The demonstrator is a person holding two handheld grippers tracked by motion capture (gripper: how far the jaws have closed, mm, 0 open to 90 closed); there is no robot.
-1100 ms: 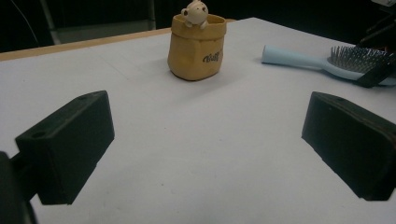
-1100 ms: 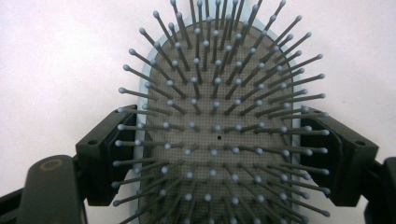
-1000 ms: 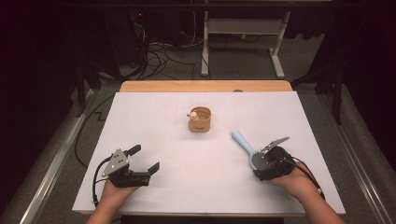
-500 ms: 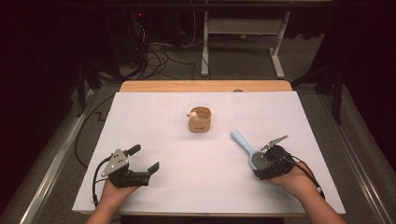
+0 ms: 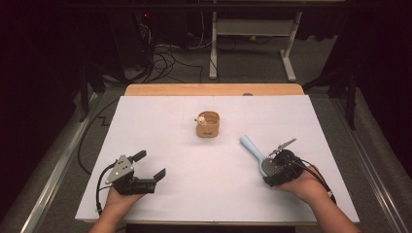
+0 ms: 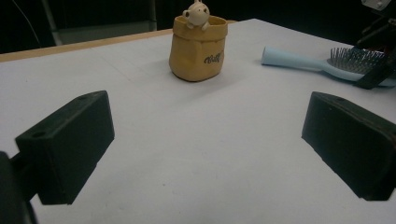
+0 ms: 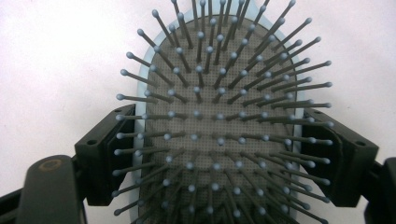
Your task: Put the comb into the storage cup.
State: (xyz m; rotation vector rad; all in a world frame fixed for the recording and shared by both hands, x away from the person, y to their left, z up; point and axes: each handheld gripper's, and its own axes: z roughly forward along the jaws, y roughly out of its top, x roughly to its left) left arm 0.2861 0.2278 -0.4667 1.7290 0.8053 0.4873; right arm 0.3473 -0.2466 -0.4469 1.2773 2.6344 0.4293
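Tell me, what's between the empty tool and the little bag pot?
Nothing: between the left tool and the pot lies bare white table, as the left gripper view shows.

The hairbrush [image 7: 219,121] has a pale blue plastic body, smooth with a soft sheen, a grey pad with a fine woven-looking texture, and thin dark bristles tipped with small blue-grey balls. The jaws of the right gripper [image 7: 219,158] and left gripper [image 6: 205,154] look like matt black plastic, slightly grainy. The white cover on the tabletop [image 5: 160,126] is matt and smooth like paper, with a bare wooden strip at the far edge. The small tan pot [image 6: 198,49] looks smooth and faintly glossy, like ceramic.
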